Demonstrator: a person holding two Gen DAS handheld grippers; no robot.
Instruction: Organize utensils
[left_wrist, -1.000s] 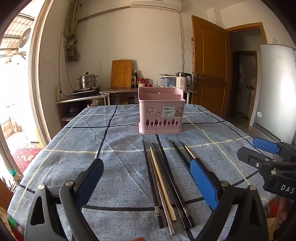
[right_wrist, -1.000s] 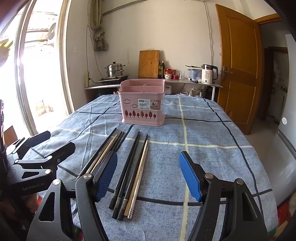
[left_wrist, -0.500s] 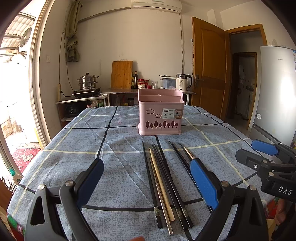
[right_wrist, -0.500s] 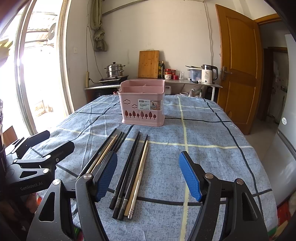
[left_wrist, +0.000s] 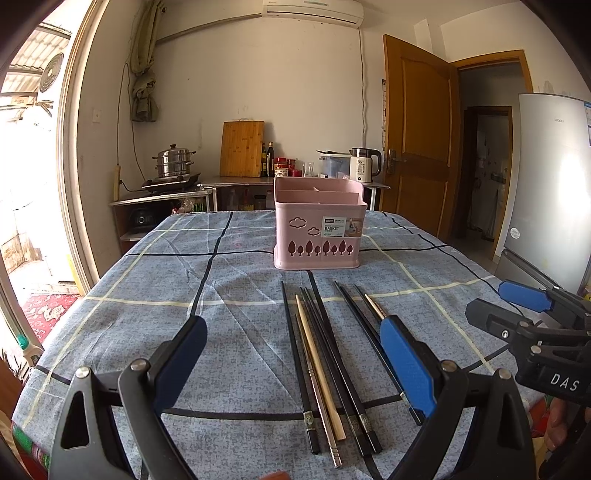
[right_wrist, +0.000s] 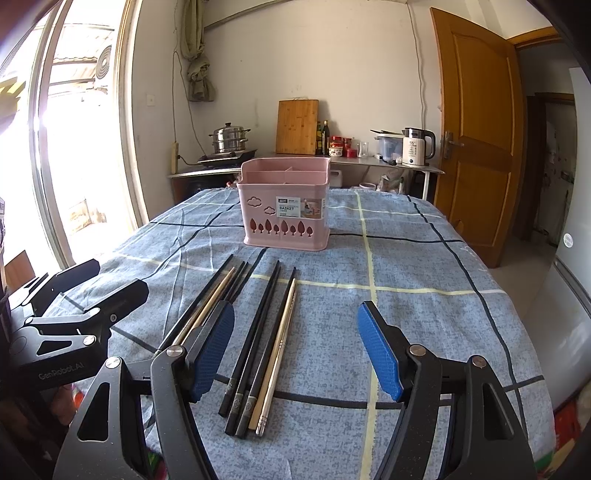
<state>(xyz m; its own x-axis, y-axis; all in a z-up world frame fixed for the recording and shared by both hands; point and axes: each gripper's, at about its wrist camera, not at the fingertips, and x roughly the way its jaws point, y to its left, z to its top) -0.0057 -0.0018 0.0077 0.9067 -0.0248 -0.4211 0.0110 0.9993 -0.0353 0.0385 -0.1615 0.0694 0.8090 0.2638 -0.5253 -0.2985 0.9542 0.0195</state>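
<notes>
**A:** Starting from your left, what is lying where, and why that way?

**B:** I am hovering my left claw low over the near edge of the tabletop. Just ahead of it the chopsticks are lying flat in a loose bundle, thick ends toward me and tips pointing at the pink basket. I am guessing they are laid lengthwise like that so a claw can close across one and carry it straight forward. A second small group is lying just to the right of the first, in front of my right claw.

**A:** And the basket?

**B:** It is standing upright farther back, well apart from the chopsticks, open top up and dividers showing. From here its compartments are looking empty, so I am judging the sorting as not yet begun.

**A:** How are the claws doing?

**B:** Both are spread wide and gripping nothing. The left one's right pad is covering part of the rightmost sticks, but I cannot tell whether it is touching them. The right claw's left pad is likewise overlapping the left bundle, with the second group lying between its pads.

**A:** So what are you aiming at?

**B:** Probably lowering one claw onto a single stick. They are lying tight together, so pinching just one may be fiddly.
</notes>
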